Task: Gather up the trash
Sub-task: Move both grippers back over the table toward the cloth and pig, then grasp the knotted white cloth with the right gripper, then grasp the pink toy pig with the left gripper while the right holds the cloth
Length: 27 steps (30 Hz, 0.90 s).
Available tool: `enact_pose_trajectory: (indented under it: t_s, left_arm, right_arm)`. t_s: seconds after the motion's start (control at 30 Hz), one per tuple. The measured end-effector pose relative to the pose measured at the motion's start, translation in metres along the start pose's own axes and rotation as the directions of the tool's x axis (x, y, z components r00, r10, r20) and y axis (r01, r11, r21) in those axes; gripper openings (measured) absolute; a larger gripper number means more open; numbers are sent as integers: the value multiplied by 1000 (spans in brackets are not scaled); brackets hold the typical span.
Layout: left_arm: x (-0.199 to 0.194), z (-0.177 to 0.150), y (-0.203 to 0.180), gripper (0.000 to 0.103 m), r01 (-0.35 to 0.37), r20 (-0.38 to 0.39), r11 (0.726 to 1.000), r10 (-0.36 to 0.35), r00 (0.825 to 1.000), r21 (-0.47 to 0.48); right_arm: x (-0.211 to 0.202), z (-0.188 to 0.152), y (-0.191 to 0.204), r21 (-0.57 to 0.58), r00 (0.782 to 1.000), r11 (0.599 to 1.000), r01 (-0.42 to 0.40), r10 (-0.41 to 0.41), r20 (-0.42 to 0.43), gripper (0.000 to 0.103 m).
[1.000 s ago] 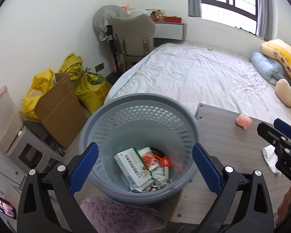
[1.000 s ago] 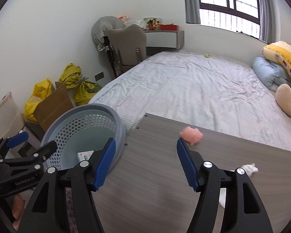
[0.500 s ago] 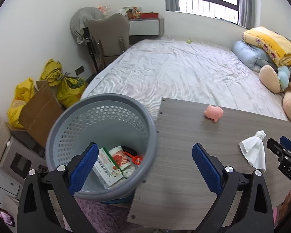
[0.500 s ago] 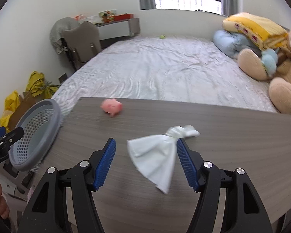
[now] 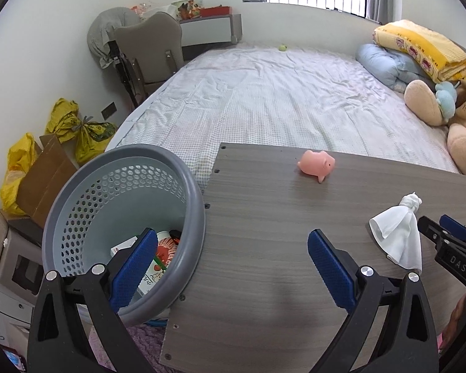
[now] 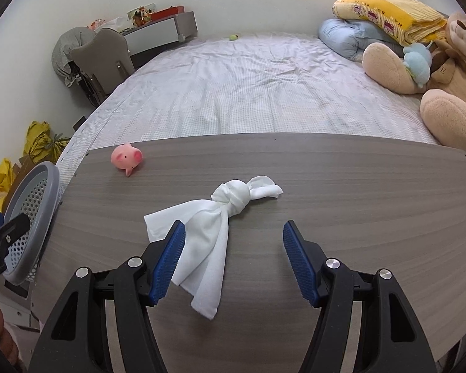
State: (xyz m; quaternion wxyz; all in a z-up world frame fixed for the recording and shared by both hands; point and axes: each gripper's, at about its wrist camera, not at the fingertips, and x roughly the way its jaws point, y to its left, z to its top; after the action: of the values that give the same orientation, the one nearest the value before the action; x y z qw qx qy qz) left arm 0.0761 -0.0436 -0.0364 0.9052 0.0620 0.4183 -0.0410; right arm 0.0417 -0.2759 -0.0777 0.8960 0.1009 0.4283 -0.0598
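Since 1 s ago we've swung both grippers right, off the bin and onto the table. The R cam went from bin + bare wood to the tissue sitting nearly centred; the L cam, which was looking straight down into the bin, now has it off to the left w/ the table filling the middle. Meaning, we'd say: the last drop is done and we're lining up the next pickup.

The right gripper (image 6: 231, 259) is wide open, nothing in it. The tissue (image 6: 216, 227), a white knotted wad w/ a fanned-out tail, lies flat on the table (image 6: 357, 202). Its knot is ahead of the fingertips, roughly between them; the tail runs back toward us and passes just beside the left finger, maybe under its tip, can't tell if touching. So the tissue is more or less inside the jaw gap but biased to the left side.

The left gripper (image 5: 231, 269) is also wide open and empty, hovering over the table's left edge, its left finger in front of the bin (image 5: 189, 217). The bin sits beside the table's left end, rim touching or nearly so, w/ cartons already inside.

A pink pig (image 6: 126, 157) stands near the table's far-left corner, well apart from the tissue; prob not trash.

Next, we think: shift R a bit left, drop, close on the knot.
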Motion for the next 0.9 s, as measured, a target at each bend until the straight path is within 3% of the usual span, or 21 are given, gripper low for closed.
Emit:
enact_pose_trajectory:
  t_s: [0.4,0.47,0.53,0.57,0.9]
  left_arm:
    - [21,-1,-4,95,10,-44,1000,-10,999,-3]
    - [23,0,-4,95,10,-47,1000,-10,999,-3]
    - [24,0,-4,95,11,-49,1000,-11,999,-4]
    - [26,0,-4,95,13,-50,1000,-13,999,-5]
    - [38,13,-21,95,50,-47,999,-49,998,5]
  right_arm:
    - [43,19,-2,74,998,996,56,-53,-39,62]
    - [46,19,-1,68,998,996,53,-50,-44,48]
    - [48,19,0,57,998,997,52,-49,-43,40]
    - [48,19,2,48,998,998,42,-40,-45,30]
    - [26,23,-5,39,997,997,-74,73,21,28]
